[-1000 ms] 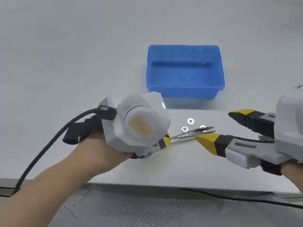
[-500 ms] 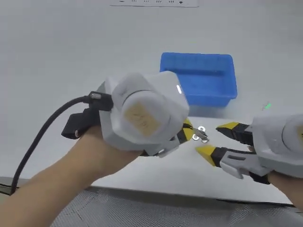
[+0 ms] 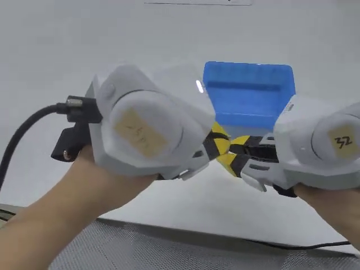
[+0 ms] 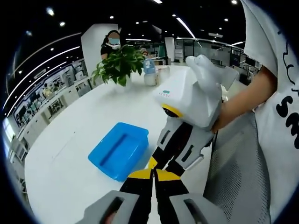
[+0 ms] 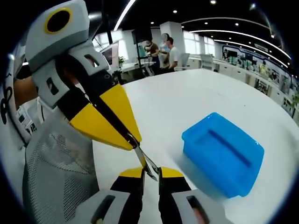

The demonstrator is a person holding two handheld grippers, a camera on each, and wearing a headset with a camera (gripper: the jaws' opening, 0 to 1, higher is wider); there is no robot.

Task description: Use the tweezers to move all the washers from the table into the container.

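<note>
Since a second ago the two grippers are drawing together. Then they were apart, with the right one's jaws spread wide. Now their yellow-and-black jaws are meeting tip to tip in the middle of the head view, above the near part of the white table [image 3: 84, 50].

The left gripper [image 4: 154, 175] is a bulky white unit that the person's left hand [image 3: 107, 185] is holding, with a black cable [image 3: 22, 132] trailing from its back. Its jaws are pressing shut on the tweezers [image 5: 140, 154]. In the right gripper view the thin metal tweezers are sticking out from between those yellow tips and slanting down and to the right.

The right gripper [image 5: 150, 173] is facing the left one. Its own jaws are drawn almost together and are pinching the pointed end of the tweezers between them.

The blue container [image 3: 250, 93], a rectangular plastic tub, is sitting upright on the table just beyond the meeting jaws, with its open top facing up. In the left gripper view it is lying to the left of the jaws, and in the right gripper view to the right.

A leafy potted plant [image 4: 119, 63] is standing farther back on the table in the left gripper view.

For writing, a pale round label on the right gripper's housing is showing the number 32 [image 3: 342, 140]. A similar label on the left gripper's housing [image 3: 138, 132] is carrying faint marks too blurred to read. Small teal print on the right gripper's white casing [image 4: 167, 93] is too small to make out. Large black letters on the person's white shirt [image 4: 285, 107] are cut off at the edge.
</note>
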